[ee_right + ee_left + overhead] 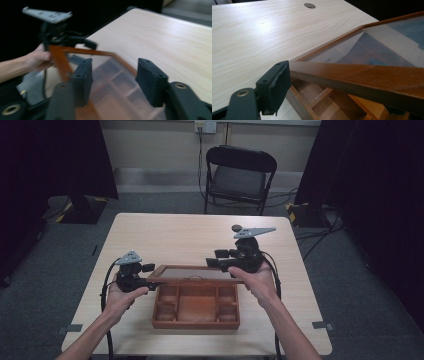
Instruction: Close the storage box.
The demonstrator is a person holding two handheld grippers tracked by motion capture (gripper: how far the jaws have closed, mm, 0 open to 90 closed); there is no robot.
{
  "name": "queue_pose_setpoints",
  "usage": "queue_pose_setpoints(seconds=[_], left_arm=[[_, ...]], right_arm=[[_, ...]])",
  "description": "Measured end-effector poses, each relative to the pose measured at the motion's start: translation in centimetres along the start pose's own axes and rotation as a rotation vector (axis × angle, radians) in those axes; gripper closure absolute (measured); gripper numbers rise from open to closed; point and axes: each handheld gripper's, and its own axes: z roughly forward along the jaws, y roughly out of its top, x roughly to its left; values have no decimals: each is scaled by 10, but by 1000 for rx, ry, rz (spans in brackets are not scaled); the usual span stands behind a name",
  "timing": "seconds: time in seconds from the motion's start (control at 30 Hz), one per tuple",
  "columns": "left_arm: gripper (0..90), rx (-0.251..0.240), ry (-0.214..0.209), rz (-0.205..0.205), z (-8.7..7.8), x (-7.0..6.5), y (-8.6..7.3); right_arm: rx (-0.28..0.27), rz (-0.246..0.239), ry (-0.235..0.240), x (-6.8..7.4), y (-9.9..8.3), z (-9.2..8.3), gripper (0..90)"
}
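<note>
the left hand-held gripper (150,282) pinched the raised glass lid (197,273); the right hand-held gripper (113,77) stood spread, its jaws either side of the lid's edge without pressing. with one corner held, i judged the lid could twist loose and slam onto the box (196,322).

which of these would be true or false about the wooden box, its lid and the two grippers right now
1. The glass-panelled lid is raised off the wooden box. True.
2. The left gripper has its jaws at the lid's wooden frame. True; the left gripper view shows one black pad against the frame's corner.
3. The box has no dividers inside. False; it is split into several compartments.
4. The right gripper is clamped shut on the lid. False; in its own view the jaws stand apart with a clear gap.
5. A folding chair stands beyond the table. True.
</note>
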Motion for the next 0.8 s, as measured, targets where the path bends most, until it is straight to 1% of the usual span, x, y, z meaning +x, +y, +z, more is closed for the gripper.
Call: queue_pose_setpoints(seconds=[0.03, 0.07, 0.1, 0.2, 0.37, 0.47, 0.5, 0.6, 0.67, 0.8], left_arm=[[192, -1, 3, -3, 0, 0, -1], [191, 6, 3, 4, 0, 0, -1], [190, 6, 3, 4, 0, 0, -1], [188, 7, 5, 0, -1, -1, -2], [188, 9, 0, 1, 0, -1, -3], [188, 14, -1, 8, 0, -1, -4], [187, 14, -2, 7, 0, -1, -4], [187, 16, -9, 8, 1, -1, -4], [186, 15, -12, 2, 2, -2, -5], [187, 23, -15, 9, 4, -3, -4]], right_arm=[[33, -8, 42, 6, -1, 6, 537], [45, -9, 59, 8, -1, 8, 560], [45, -9, 59, 8, -1, 8, 560], [86, -29, 98, 15, -4, 17, 624], [120, -30, 119, 19, -7, 27, 707], [128, -29, 132, 21, -8, 31, 747], [132, -28, 132, 21, -9, 32, 752], [133, -11, 158, 19, -10, 34, 770], [129, 4, 170, 17, -11, 35, 750], [129, 15, 181, 14, -13, 35, 743]])
